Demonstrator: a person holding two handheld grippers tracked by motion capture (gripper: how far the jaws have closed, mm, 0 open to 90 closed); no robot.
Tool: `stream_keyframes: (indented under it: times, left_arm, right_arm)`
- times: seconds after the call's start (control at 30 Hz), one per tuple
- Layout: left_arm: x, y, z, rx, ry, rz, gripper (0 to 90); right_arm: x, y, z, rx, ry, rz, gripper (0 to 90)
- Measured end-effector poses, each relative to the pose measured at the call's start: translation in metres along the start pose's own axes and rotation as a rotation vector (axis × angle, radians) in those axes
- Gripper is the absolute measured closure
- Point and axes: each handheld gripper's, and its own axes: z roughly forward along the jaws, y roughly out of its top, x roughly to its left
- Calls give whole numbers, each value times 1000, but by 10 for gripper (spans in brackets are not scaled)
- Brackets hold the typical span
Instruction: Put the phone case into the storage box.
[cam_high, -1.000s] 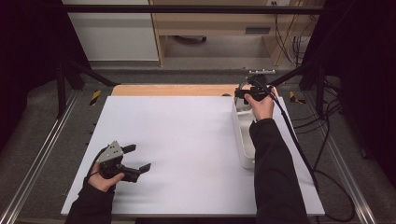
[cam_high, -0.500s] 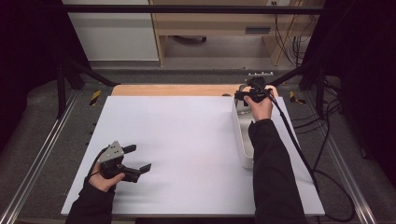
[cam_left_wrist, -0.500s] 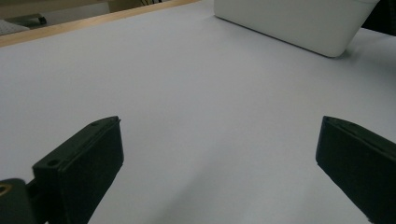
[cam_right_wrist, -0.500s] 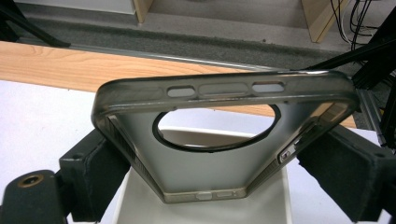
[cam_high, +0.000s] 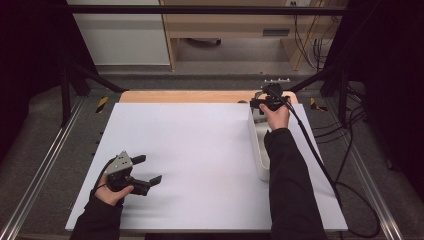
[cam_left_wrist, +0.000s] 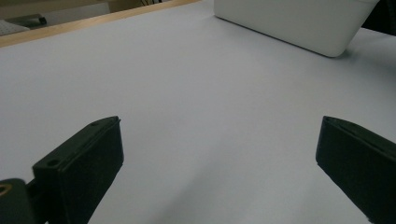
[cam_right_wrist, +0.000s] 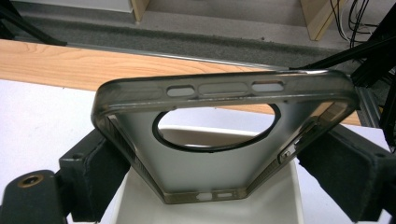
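The right gripper (cam_right_wrist: 215, 168) pinches a translucent smoky phone case (cam_right_wrist: 219, 135) by its two long side walls, holding it above the far end of the white bin (cam_high: 259, 150) at the right of the table. The case looks light and thin, probably a flexible shell that could bow inward or slip on its smooth sides if squeezed hard, so a moderate grip mid-way along the sides seems sound. The left gripper (cam_high: 145, 170) rests near the table's near-left corner, jaws spread and empty.
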Motion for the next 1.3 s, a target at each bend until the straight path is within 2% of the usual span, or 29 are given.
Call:
stream_keyframes:
  times: [0.37, 0.53, 0.7, 0.97, 1.3]
  left_arm:
    - [0, 0, 1, 2, 0, -1, 6]
    - [0, 0, 1, 3, -1, 1, 6]
    - [0, -1, 1, 4, -1, 0, 6]
    - [0, 0, 1, 4, -2, 1, 6]
    - [-1, 0, 1, 3, -2, 4, 6]
  right_arm:
    - [-1, -1, 0, -9, 4, 1, 110]
    - [-1, -1, 0, -16, 10, -14, 67]
    - [-3, -1, -2, -20, 31, -25, 28]
    - [-5, 3, -9, -66, 71, -25, 7]
    - [-3, 8, -32, -114, 141, -36, 7]
